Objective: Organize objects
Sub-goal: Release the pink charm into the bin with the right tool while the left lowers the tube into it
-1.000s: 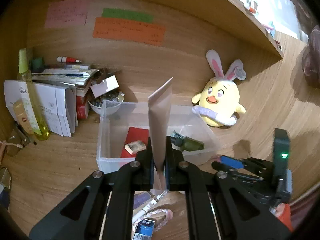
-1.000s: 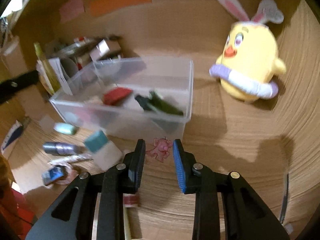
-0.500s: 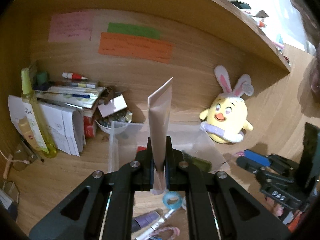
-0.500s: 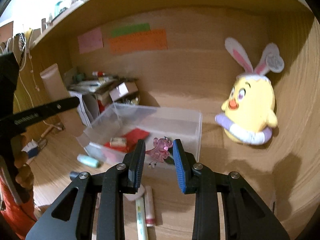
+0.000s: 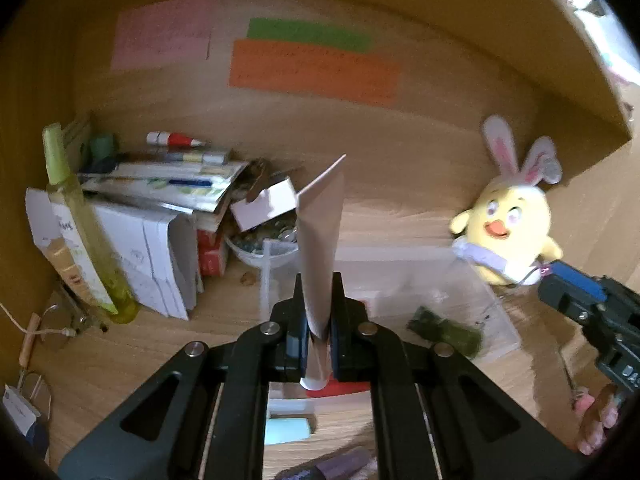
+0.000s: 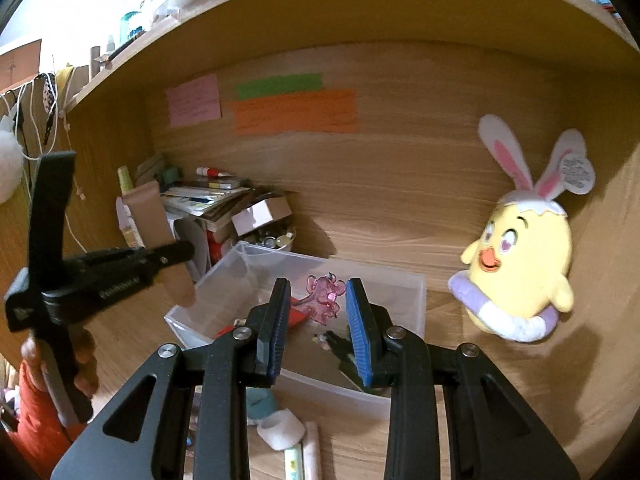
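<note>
We are working in a wooden alcove, its back wall hung with pink, green and orange paper notes (image 6: 295, 111), over a wood-grain counter (image 6: 500, 420) crowded with small things. Over the last second both claws have risen and drawn back from the clear plastic box (image 6: 404, 292), which sits toward the back of the counter, so the cargo is now airborne instead of down among the clutter at the front edge.

The left claw (image 5: 317, 332) is clamped on a tan squeeze tube (image 5: 320, 240), held upright with its flat crimped end up and its white cap below the pads. The right claw (image 6: 320, 316) has its blue ribbed pads closed only as far as a pink trinket (image 6: 325, 298), which sits between their tips just above the box; we judge it lightly pinched.

That puts both items a short drop from being filed, probably into the box.

The tube looks matte, soft and squashable. The trinket is translucent, glossy, lobed and hard. The box is thin-walled and see-through, with something red, flat inside and a dark green item (image 5: 444, 330). A fuzzy yellow chick toy (image 6: 520, 268) with rabbit ears leans at the right wall, and books and papers (image 5: 160, 216) are stacked at the left.
</note>
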The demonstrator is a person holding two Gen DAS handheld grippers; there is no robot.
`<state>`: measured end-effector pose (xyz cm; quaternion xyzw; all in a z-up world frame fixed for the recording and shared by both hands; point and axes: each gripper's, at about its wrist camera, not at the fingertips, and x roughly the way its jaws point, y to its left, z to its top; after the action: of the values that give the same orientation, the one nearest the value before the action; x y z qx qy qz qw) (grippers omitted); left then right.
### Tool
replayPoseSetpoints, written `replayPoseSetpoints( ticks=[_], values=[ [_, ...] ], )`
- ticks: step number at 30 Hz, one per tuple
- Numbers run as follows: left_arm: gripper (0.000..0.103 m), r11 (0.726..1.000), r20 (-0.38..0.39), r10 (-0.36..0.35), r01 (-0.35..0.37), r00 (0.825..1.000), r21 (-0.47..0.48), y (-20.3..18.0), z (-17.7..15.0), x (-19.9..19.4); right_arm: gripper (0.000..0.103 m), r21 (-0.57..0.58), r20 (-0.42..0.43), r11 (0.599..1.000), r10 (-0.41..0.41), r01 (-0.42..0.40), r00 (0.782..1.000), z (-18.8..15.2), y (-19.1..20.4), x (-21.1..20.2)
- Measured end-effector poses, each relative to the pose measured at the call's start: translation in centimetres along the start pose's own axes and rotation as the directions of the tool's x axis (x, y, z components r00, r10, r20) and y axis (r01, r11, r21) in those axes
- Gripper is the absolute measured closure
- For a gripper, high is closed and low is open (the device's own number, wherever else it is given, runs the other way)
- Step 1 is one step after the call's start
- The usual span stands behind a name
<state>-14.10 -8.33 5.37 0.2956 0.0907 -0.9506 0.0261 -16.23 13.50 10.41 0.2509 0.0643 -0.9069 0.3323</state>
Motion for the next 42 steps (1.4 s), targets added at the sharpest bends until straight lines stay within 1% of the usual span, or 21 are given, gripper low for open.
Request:
replayPoseSetpoints(
  ticks=[5, 9, 13, 18, 21, 24, 26, 27, 28, 30, 32, 35, 37, 42],
  values=[
    [0.096, 1.0, -0.038, 0.021, -0.021, 0.999, -0.003, 0.4, -0.7, 1.6, 0.077, -0.009, -0.032, 1.0, 0.024, -0.024, 0.999, -0.2, 0.7, 2.1],
    [0.096, 1.0, -0.066, 0.018, -0.019, 0.998, -0.004, 0.2, -1.0, 2.5, 0.077, -0.006, -0.092, 1.0, 0.028, -0.029, 0.995, -0.7, 1.1, 4.6],
    [0.096, 1.0, -0.096, 0.002, -0.003, 0.995, -0.002, -0.3, -1.3, 3.3, 0.077, -0.007, -0.149, 0.999, 0.047, -0.049, 0.988, -1.7, 1.8, 6.9],
    [0.096, 1.0, -0.119, -0.011, 0.014, 0.993, 0.021, -1.2, -1.9, 3.9, 0.077, 0.004, -0.204, 0.999, 0.035, -0.035, 0.978, -2.7, 0.9, 8.5],
    [0.094, 0.999, -0.138, -0.043, 0.047, 0.99, 0.026, -1.7, -2.0, 4.2, 0.077, 0.021, -0.228, 1.0, 0.021, -0.017, 0.974, -3.2, -0.1, 9.1],
    [0.086, 0.995, -0.176, -0.088, 0.093, 0.98, 0.019, -2.2, -2.3, 4.6, 0.077, 0.034, -0.243, 0.999, 0.011, -0.003, 0.97, -3.4, -1.0, 9.4],
    [0.072, 0.992, -0.201, -0.126, 0.128, 0.971, -0.003, -2.2, -2.3, 4.9, 0.077, 0.035, -0.252, 0.999, -0.004, 0.013, 0.968, -3.5, -1.5, 9.6],
    [0.069, 0.99, -0.207, -0.14, 0.14, 0.968, -0.012, -2.2, -2.4, 4.9, 0.077, 0.033, -0.255, 0.999, -0.017, 0.026, 0.967, -3.6, -1.7, 9.8],
    [0.066, 0.989, -0.21, -0.146, 0.146, 0.967, -0.013, -2.3, -2.4, 4.9, 0.077, 0.032, -0.26, 0.999, -0.026, 0.035, 0.965, -3.7, -1.9, 9.9],
    [0.063, 0.989, -0.209, -0.145, 0.148, 0.967, -0.002, -2.7, -2.5, 4.7, 0.077, 0.035, -0.27, 0.998, -0.034, 0.045, 0.962, -3.9, -2.3, 10.0],
    [0.056, 0.988, -0.206, -0.146, 0.152, 0.968, 0.013, -3.1, -2.6, 4.5, 0.077, 0.032, -0.278, 0.998, -0.045, 0.056, 0.959, -4.0, -2.4, 10.3],
    [0.047, 0.984, -0.208, -0.17, 0.176, 0.963, 0.012, -3.5, -2.6, 4.3, 0.077, 0.02, -0.292, 0.997, -0.063, 0.072, 0.954, -4.4, -2.5, 10.6],
    [0.044, 0.982, -0.215, -0.183, 0.19, 0.959, 0.011, -3.7, -2.6, 4.2, 0.077, 0.008, -0.292, 0.996, -0.079, 0.085, 0.953, -4.6, -2.5, 10.6],
    [0.043, 0.984, -0.203, -0.169, 0.178, 0.965, 0.029, -4.1, -2.8, 3.6, 0.077, 0.008, -0.293, 0.995, -0.091, 0.097, 0.952, -4.6, -2.7, 10.2]
  ],
)
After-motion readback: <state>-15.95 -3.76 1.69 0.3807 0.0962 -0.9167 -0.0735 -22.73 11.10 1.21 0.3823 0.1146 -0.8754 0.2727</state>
